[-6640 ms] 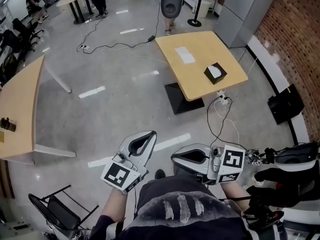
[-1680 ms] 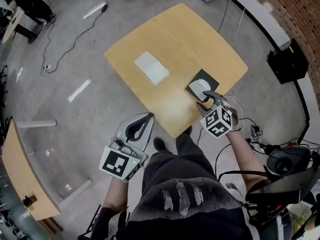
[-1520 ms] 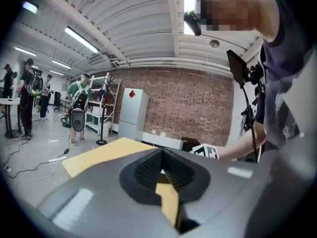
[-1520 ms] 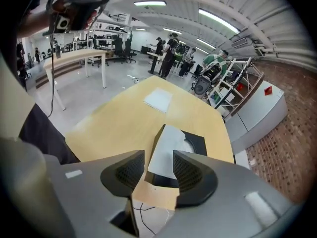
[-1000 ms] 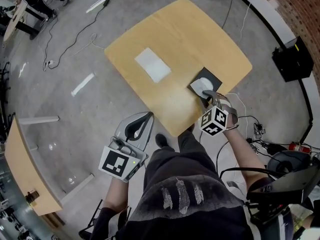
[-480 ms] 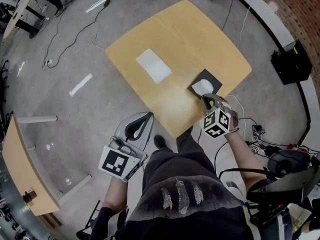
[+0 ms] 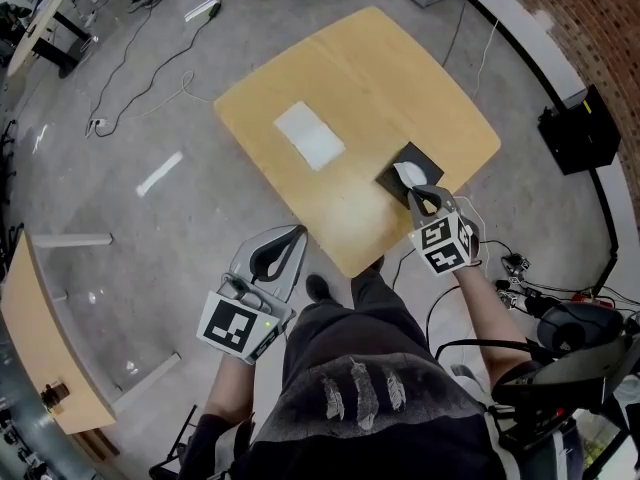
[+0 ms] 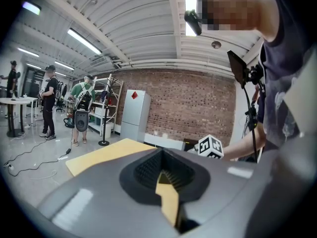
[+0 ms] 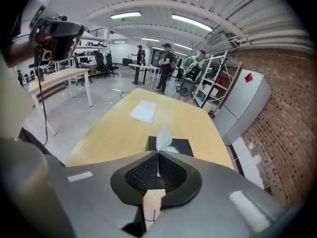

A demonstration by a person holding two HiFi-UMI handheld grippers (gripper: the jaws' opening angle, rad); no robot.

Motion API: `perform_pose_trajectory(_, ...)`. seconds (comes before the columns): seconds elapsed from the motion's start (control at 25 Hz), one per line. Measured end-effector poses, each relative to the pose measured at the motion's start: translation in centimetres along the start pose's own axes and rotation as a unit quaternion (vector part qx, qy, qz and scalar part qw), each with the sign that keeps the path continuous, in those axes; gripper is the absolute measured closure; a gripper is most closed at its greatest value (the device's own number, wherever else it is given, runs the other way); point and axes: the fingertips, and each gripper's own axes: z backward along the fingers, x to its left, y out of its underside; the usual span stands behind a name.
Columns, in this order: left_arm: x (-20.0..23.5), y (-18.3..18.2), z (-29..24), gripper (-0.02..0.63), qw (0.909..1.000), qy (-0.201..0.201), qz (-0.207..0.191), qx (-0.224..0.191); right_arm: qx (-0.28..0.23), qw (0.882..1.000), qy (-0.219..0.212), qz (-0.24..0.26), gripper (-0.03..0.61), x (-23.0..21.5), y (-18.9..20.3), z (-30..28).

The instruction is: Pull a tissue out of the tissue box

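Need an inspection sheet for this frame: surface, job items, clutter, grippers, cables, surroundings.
Surface: light wooden table, carrying two items.
Job's things: black tissue box near the table's near edge; white tissue standing up out of its opening.
Clutter: flat white folded sheet mid-table, apart from the box.
Grippers: right gripper closed on the tissue above the box; left gripper closed, nothing in it, held off the table.
Cables: black cables across the grey floor; more on the floor at right.
Surroundings: brick wall, black case on the floor, people standing in the background.
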Motion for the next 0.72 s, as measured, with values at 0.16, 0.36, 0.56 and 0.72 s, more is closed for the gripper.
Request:
perform_pose_trajectory(0.16, 0.1, 0.2, 0.1, 0.612, 1.0000, -0.002, 0.001, 0.001, -0.013, 0.999, -0.001, -0.031, 0.577, -0.7, -0.3, 0.4)
perform_pose_trajectory(0.36, -0.1, 0.2, 0.2, 0.612, 1.0000, -0.003, -0.002, -0.001, -0.027, 0.997, -0.006, -0.075, 0.577, -1.0, -0.6, 1.1)
perform_pose_trajectory(0.56, 0.0, 0.1, 0.3, 0.612, 1.0000, -0.005, -0.003, -0.005, -0.051, 0.993, -0.005, -0.108, 0.577, -1.6, -1.3, 2.0)
perform_pose_trajectory(0.72, -0.1, 0.2, 0.2, 0.612, 1.0000, -0.004, -0.005, -0.006, -0.074, 0.989, -0.008, -0.126, 0.577, -2.3, -2.6, 2.8)
